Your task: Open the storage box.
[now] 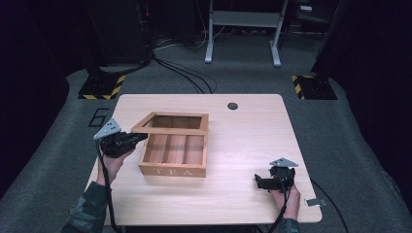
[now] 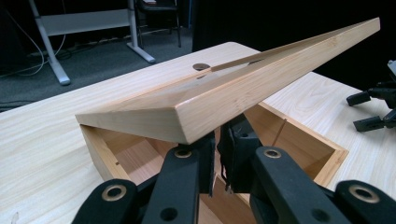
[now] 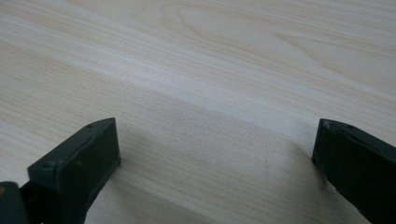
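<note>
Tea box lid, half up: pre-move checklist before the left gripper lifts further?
1. Left gripper under the lid corner: ok, jaws closed together, tips beneath the edge.
2. Lid actually pinched: cannot tell; it seems to rest on the jaws.
3. Lid part-raised off the box: ok.
4. Box steady on the table: cannot tell, nothing holds it down.
5. Right gripper clear of the box: ok, open, apart over bare table.
6. Compartments free of items: ok where visible.

Tea box (image 1: 174, 154) light wood — white lettering; table (image 1: 252, 141) pale woodgrain.
</note>
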Motion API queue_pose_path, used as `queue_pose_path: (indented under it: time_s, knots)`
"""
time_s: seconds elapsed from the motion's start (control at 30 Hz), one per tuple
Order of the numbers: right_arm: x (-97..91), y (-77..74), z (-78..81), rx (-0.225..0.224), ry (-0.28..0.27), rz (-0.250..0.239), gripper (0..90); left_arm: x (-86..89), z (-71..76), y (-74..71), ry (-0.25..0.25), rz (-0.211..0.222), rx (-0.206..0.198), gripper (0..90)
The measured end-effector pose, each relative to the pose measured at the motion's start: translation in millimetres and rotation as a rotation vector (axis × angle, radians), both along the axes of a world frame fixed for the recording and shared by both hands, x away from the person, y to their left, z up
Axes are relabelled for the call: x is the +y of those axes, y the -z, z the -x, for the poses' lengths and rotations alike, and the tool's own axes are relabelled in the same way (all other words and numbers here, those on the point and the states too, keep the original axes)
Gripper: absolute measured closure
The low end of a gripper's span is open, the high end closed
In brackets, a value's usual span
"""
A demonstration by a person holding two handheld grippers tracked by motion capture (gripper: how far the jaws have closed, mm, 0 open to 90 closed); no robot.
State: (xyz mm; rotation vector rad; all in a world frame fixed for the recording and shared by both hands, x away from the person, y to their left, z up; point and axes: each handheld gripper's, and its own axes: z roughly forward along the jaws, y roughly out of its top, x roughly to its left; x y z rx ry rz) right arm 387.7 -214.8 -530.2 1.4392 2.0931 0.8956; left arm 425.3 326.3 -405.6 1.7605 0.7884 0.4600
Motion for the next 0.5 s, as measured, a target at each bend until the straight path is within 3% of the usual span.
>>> queue_pose_path:
  time_s: [0.5]
  knots:
    - [0.0,0.0,0.0,0.000,0.000,0.000,0.2,-1.7,-3.9,-2.6,-0.001,0.002,-0.004,83.9]
